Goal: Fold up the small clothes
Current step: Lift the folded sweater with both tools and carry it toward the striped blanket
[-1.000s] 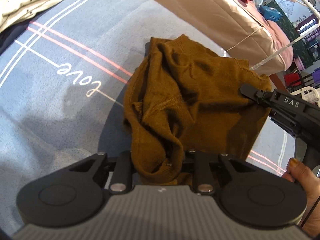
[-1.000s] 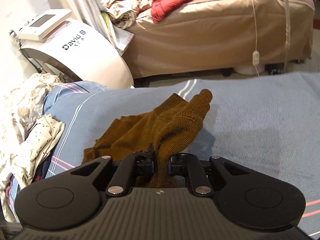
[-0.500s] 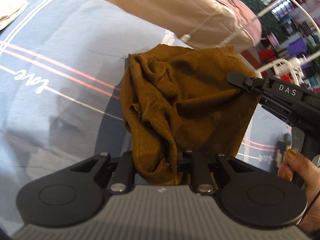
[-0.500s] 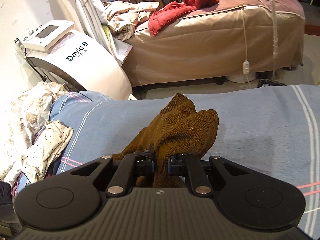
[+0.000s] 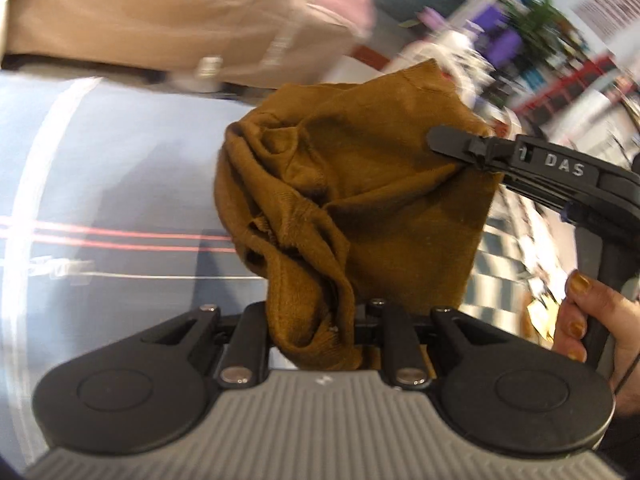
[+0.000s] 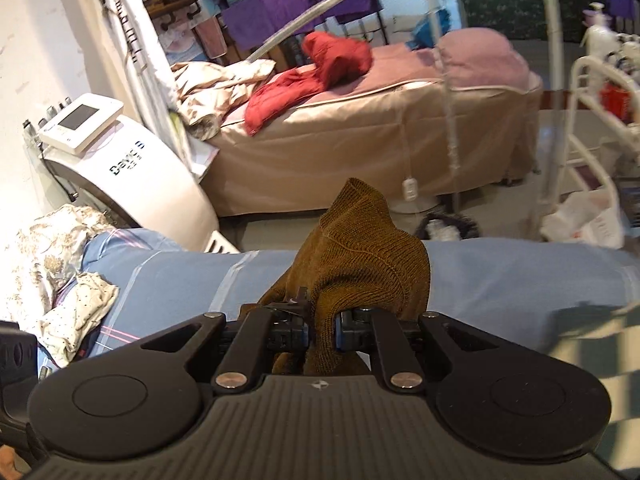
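A small brown knitted garment [image 5: 372, 200] hangs in the air above the blue blanket [image 5: 120, 168]. My left gripper [image 5: 316, 320] is shut on a bunched lower edge of it. My right gripper [image 5: 444, 140] comes in from the right in the left wrist view and is shut on the garment's far upper corner. In the right wrist view the brown garment [image 6: 360, 264] bulges up out of the right gripper [image 6: 322, 328], whose fingertips are hidden by the cloth. The garment is stretched between both grippers.
The blue blanket [image 6: 500, 276] with white and pink stripes covers the bed below. A white spotted cloth [image 6: 76, 308] lies at its left. Beyond are a beige treatment bed [image 6: 360, 140] with a red garment [image 6: 312, 76], a white machine [image 6: 120, 168] and a white rack [image 6: 592, 120].
Both grippers have lifted the brown garment off the blanket and swung it to the right. The views now look more towards the room beyond the bed. Both grips are unchanged.
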